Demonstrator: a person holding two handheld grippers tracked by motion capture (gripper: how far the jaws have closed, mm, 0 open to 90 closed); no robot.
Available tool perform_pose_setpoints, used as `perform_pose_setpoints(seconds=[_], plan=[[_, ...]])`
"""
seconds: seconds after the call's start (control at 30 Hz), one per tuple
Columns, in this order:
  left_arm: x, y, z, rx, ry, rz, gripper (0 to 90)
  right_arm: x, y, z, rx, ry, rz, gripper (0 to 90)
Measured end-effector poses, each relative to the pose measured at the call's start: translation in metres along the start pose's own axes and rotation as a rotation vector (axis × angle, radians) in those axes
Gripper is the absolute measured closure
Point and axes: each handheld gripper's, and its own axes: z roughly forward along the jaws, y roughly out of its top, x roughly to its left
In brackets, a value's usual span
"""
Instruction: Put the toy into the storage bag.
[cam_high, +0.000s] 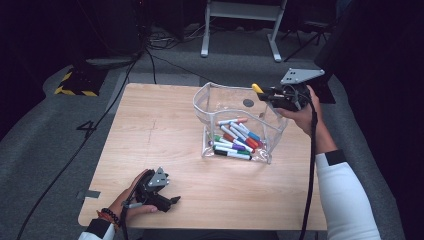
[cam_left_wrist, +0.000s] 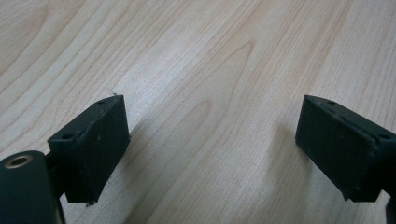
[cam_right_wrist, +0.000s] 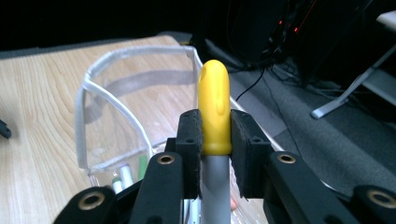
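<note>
Overhead: clear pouch (cam_high: 235, 125) on table (cam_high: 150, 150), holding a heap of markers (cam_high: 235, 140). Right gripper (cam_high: 264, 94) above the pouch's far-right rim, pinching a yellow marker (cam_high: 257, 88). Left gripper (cam_high: 170, 201) rests near-left of the pouch, well apart.

Left gripper view: jaws spread wide over bare table (cam_left_wrist: 201, 70), holding nothing.

Right gripper view: pads pressed onto the yellow marker (cam_right_wrist: 215, 112) at its cap, pouch (cam_right_wrist: 116, 107) beyond and below.

Risk: the soft rim may catch the marker on release, tipping it outside; the cap grip may slip.
</note>
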Motion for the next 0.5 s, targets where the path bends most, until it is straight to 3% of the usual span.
perform_pose_setpoints(seconds=[0.33, 0.5], plan=[[0.0, 0.0, 0.0, 0.001, 0.0, 0.002, 10.1, -0.004, -0.009, 0.041, 0.177, 0.028, -0.018, 74.7], [0.0, 0.0, 0.0, 0.001, 0.0, 0.002, 10.1, 0.003, -0.012, 0.061, 0.313, 0.048, -0.058, 74.7]])
